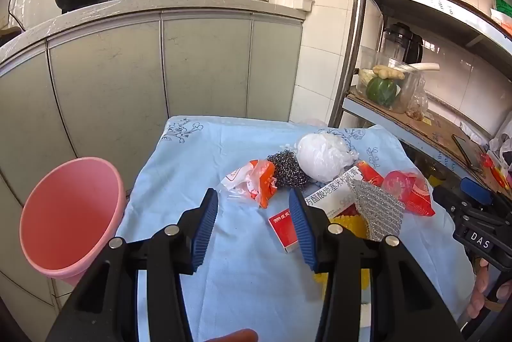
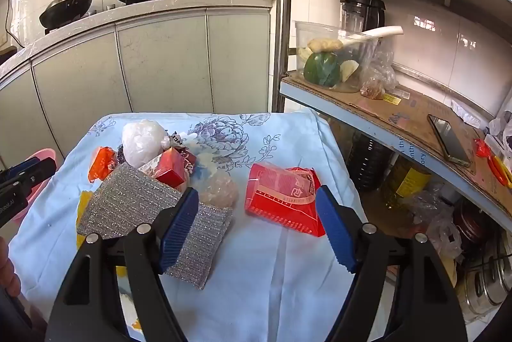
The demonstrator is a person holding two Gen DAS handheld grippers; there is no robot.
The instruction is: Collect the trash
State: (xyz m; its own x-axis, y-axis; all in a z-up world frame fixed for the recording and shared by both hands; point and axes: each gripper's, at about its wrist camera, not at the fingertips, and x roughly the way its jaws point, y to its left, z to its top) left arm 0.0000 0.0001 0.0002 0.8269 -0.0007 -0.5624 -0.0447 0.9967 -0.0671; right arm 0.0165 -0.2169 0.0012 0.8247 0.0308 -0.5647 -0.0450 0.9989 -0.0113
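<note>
The crinkled red plastic packet [image 2: 283, 202] looks light, thin and slippery, so it would likely crush flat; a pinch across its raised near edge seems the safest hold. It is glossy, translucent red with pale printing, lying on the pale blue flowered cloth [image 2: 256, 262] at about one o'clock from the right gripper [image 2: 257, 225], whose jaws gape wide and empty. The left gripper [image 1: 252, 223] is likewise open, holding nothing.

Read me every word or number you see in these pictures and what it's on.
"DAS": label on the right gripper.
"999": red and white box.
Chinese print on the white box: too blurred.
Red packet: print unreadable.
Shelf edge lettering: only fragments.
</note>
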